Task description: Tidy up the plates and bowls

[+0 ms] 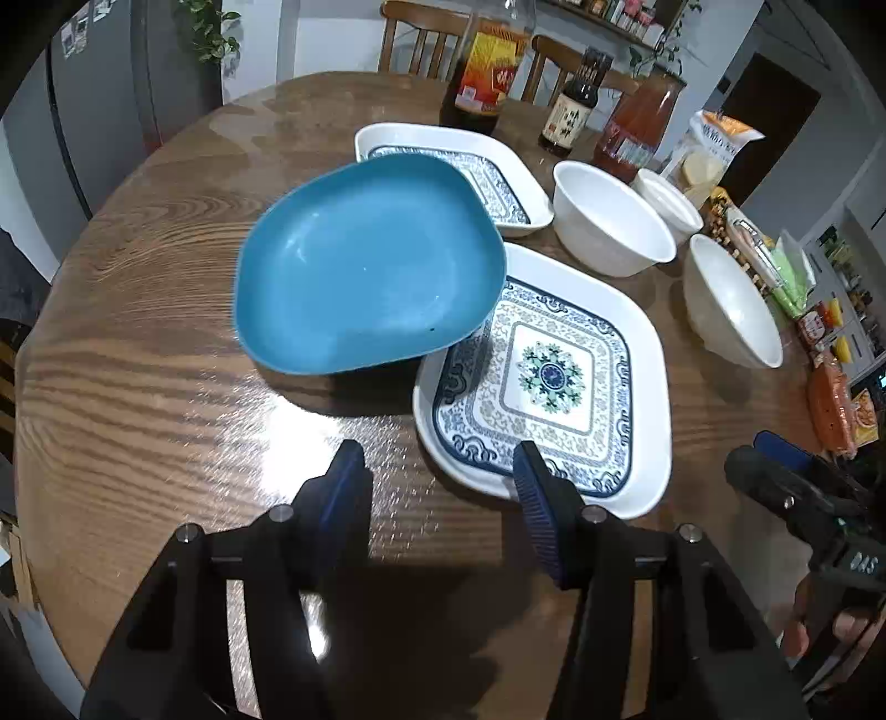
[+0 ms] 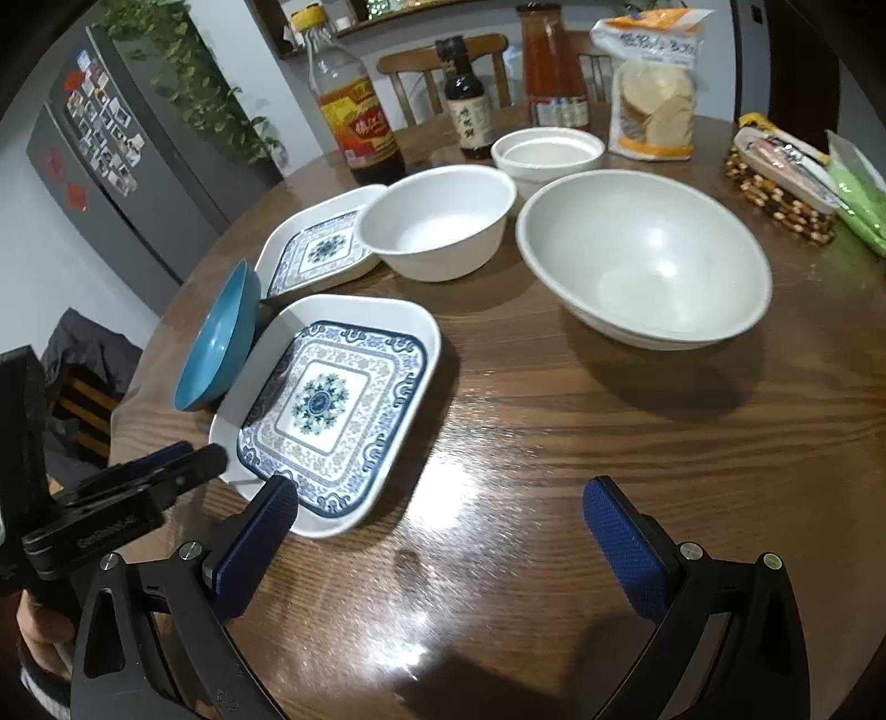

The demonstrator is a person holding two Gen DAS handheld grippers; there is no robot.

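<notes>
Blue plate (image 1: 368,266) is left tilted on near patterned plate's (image 1: 548,382) rim, unstacked; both tools, left tool (image 1: 437,487) and right tool (image 2: 440,526), are held apart, empty.

This is a home dining area beside a kitchen. A round wooden table (image 2: 554,443) carries patterned plates (image 2: 332,410), white bowls (image 2: 642,260), sauce bottles (image 2: 357,105) and a bag of crackers (image 2: 653,88). Wooden dining chairs (image 2: 443,61) stand behind the table. A grey fridge (image 2: 127,160) covered with photos and magnets stands at the left, with a trailing green plant (image 2: 183,72) on top. In the left wrist view, a wall shelf (image 1: 614,19) holds jars.
</notes>
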